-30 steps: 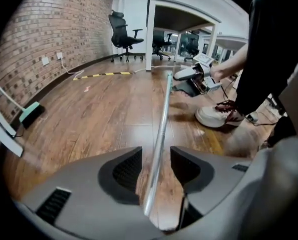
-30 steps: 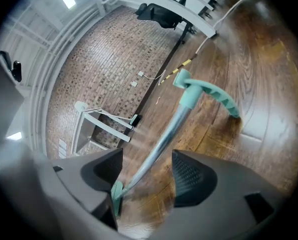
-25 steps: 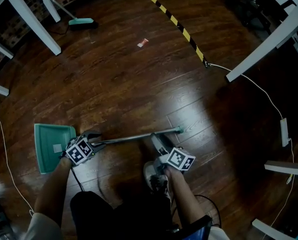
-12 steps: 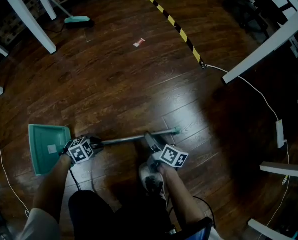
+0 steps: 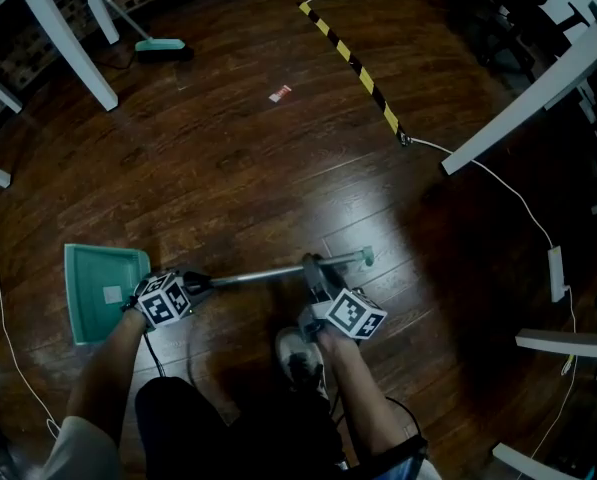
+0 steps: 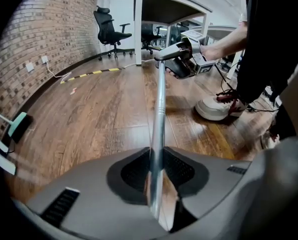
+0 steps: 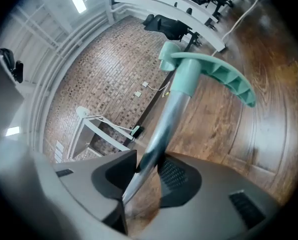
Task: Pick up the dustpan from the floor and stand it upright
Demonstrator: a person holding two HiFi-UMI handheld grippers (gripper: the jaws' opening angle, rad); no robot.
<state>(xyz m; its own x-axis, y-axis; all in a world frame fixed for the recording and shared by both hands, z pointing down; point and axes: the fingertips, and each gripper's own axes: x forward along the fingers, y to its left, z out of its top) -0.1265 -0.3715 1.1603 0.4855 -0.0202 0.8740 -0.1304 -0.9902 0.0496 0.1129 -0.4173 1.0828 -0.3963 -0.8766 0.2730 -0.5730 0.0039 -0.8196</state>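
Note:
The dustpan lies on the wooden floor, its teal pan [image 5: 103, 288] at the left. Its metal handle [image 5: 263, 274] runs right to a teal grip [image 5: 366, 257]. My left gripper [image 5: 193, 283] straddles the handle close to the pan. Its jaws are closing with the tube [image 6: 159, 114] between them, and floor still shows beside the tube. My right gripper [image 5: 313, 268] sits near the grip end. Its jaws are closing too: the tube [image 7: 166, 121] leans on one jaw, with a gap on the other side. The teal grip [image 7: 208, 71] sticks out just beyond.
A broom with a teal head [image 5: 163, 46] lies at the far left by white table legs [image 5: 73, 53]. Yellow-black tape [image 5: 353, 63], a paper scrap [image 5: 278, 94] and white cables [image 5: 498, 183] cross the floor. My shoe [image 5: 298, 353] is just behind the handle.
Both grippers have narrowed around the handle. The right gripper has shifted a little toward the teal grip end and risen slightly. The pan has stayed on the floor.

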